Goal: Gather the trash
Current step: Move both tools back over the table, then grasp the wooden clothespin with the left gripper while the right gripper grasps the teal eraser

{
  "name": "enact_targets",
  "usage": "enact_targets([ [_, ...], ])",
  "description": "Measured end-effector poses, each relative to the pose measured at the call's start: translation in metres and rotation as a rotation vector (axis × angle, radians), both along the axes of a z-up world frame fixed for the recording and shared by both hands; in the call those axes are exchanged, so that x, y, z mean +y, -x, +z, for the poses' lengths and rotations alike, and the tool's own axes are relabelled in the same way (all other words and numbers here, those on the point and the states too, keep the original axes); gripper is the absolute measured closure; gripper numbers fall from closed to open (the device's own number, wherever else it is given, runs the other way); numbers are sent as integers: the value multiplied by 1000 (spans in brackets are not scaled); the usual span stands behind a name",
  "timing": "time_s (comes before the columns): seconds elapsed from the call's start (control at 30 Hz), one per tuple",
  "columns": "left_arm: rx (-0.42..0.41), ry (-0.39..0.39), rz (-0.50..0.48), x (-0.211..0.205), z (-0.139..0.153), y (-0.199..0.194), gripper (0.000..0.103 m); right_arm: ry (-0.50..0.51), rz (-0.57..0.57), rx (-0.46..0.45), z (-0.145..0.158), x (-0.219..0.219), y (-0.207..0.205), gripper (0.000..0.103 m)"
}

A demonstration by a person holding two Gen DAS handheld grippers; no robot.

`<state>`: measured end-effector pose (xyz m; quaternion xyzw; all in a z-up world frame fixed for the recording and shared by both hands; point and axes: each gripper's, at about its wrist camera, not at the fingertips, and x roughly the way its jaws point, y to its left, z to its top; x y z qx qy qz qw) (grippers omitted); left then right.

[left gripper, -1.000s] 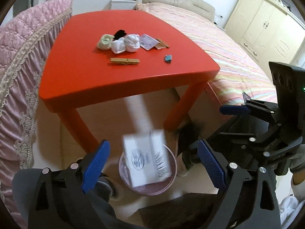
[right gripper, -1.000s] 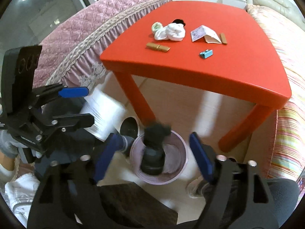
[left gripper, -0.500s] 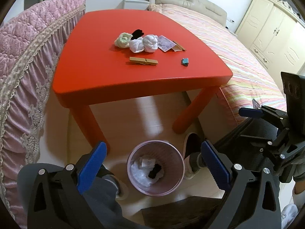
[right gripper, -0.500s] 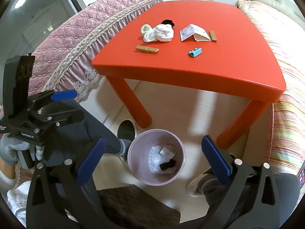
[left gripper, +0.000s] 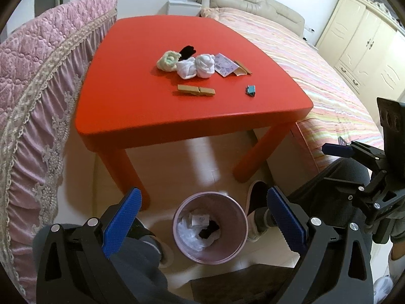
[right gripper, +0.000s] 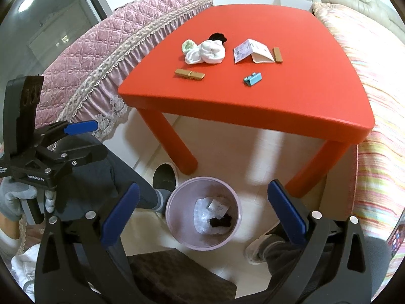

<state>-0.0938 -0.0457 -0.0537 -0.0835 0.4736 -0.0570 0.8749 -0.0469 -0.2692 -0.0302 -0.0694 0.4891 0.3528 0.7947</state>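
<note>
A: Where is the trash bin?

B: The pink trash bin (left gripper: 234, 206) (right gripper: 174, 197) stands on the floor in front of the red table (left gripper: 141, 106) (right gripper: 303, 101), between the person's feet. Inside lie crumpled white plastic (left gripper: 188, 235) (right gripper: 202, 215), a small white printed card (left gripper: 200, 220) (right gripper: 217, 204) and a black scrap (left gripper: 210, 230) (right gripper: 221, 221).

A: And the claws?

B: The left gripper (left gripper: 202, 212) (right gripper: 83, 136) hangs spread wide above the bin, holding nothing. The right gripper (right gripper: 202, 205) (left gripper: 339, 157) is likewise released and bare over the bin.

A: What changed?

B: A second ago a white printed card was dropping at the bin's mouth and a black piece was falling between the right fingers; both now rest inside. Both grippers have drawn back and up, so more of the table shows.

A: What remains on the table?

B: Beyond the bin, on the tabletop: a wooden clothespin (left gripper: 196, 90) (right gripper: 189, 74), a small teal clip (left gripper: 250, 90) (right gripper: 252, 79), two white rolled socks (left gripper: 196, 67) (right gripper: 206, 52), a pale green sock (left gripper: 167, 60) (right gripper: 188, 46), a black sock (left gripper: 187, 51) (right gripper: 218, 37), a printed paper packet (left gripper: 225, 65) (right gripper: 246, 52) and a small wooden piece (left gripper: 243, 66) (right gripper: 278, 54) beside it.
</note>
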Motion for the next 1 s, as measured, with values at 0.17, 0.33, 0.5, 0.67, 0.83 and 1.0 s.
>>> enact_targets([
  [0.17, -10, -18, -6, 1, 10, -16, 8, -2, 11, -24, 13, 2, -15, 4],
  [0.33, -24, -38, -11, 4, 22, -38, 8, 7, 30, -56, 29, 6, -39, 4],
  [0.5, -12, -56, -18, 5, 28, -63, 8, 36, 52, -82, 37, 12, -65, 4],
  [0.67, 7, -78, -33, 2, 28, -90, 8, 74, 112, -95, 36, 23, -92, 4],
  [0.83, 42, -92, -47, -2, 23, -116, 8, 120, 193, -98, 29, 33, -117, 4],
  [1.0, 85, -101, -52, -6, 10, -139, 8, 154, 255, -90, 16, 40, -138, 4],
])
